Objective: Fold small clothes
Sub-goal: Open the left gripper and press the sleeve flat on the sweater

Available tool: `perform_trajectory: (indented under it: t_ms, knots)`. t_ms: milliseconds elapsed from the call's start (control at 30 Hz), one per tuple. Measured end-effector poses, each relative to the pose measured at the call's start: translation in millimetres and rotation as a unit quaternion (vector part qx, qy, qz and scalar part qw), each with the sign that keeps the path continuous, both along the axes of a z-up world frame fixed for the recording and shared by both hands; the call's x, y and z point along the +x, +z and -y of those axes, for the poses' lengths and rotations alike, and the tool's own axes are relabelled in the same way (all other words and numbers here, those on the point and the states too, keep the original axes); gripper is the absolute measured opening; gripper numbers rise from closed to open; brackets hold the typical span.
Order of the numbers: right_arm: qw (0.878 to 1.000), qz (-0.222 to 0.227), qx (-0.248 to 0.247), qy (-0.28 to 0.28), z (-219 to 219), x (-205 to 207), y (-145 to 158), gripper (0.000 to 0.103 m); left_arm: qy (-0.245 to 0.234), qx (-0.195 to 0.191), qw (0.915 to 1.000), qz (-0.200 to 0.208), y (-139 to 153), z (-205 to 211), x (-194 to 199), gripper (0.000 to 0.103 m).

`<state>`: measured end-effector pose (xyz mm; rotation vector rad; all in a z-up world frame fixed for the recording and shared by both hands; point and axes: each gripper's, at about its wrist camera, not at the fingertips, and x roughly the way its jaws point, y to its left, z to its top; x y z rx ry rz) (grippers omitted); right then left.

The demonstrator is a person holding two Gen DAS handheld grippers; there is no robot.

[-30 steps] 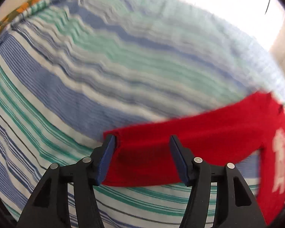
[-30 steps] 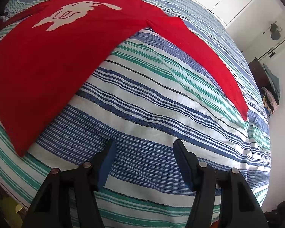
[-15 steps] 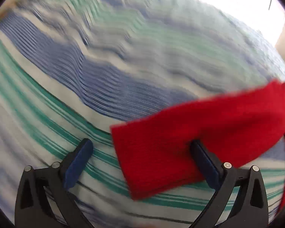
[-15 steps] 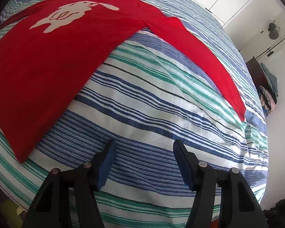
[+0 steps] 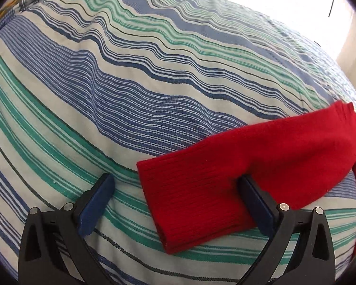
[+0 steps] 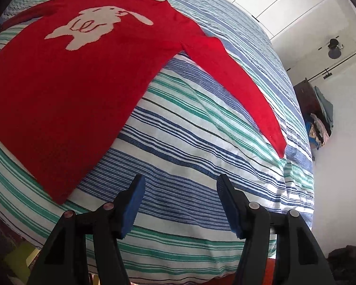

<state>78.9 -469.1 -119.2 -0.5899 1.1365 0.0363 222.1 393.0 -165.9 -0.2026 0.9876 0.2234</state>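
Both wrist views angled down, close over striped bedspread (image 5: 130,95), sharing red sweater (image 6: 59,83)

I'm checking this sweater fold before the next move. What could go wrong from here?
1. The left gripper is open, yet the sleeve cuff lies over its right finger; pulling away may drag the sleeve askew.
2. The right gripper is open and empty above the striped bedspread, apart from the red sweater; closing low might pinch the cover rather than the hem.

Matt ribbed knit sweater (image 5: 249,166); woven striped cloth bedspread (image 5: 130,95); black plastic claw (image 5: 180,199).
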Motion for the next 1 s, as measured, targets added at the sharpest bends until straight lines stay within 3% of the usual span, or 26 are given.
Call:
perform_trajectory:
  t_ms: [467, 767, 1000]
  knots:
    - [0.997, -0.054, -0.054, -0.014, -27.3, 12.8, -15.7, 0.062, 0.001, -0.001, 1.0000, 0.000, -0.6, 3.5, 2.5, 0.103]
    - [0.999, -0.015, -0.031, -0.027, -21.5, 8.6, -4.2, 0.062, 0.001, -0.001, 1.0000, 0.000, -0.7, 3.2, 2.6, 0.103]
    - [0.998, 0.027, 0.019, -0.051, 0.6, 4.8, 13.4, 0.062, 0.002, -0.001, 1.0000, 0.001, -1.2, 3.2, 3.2, 0.103]
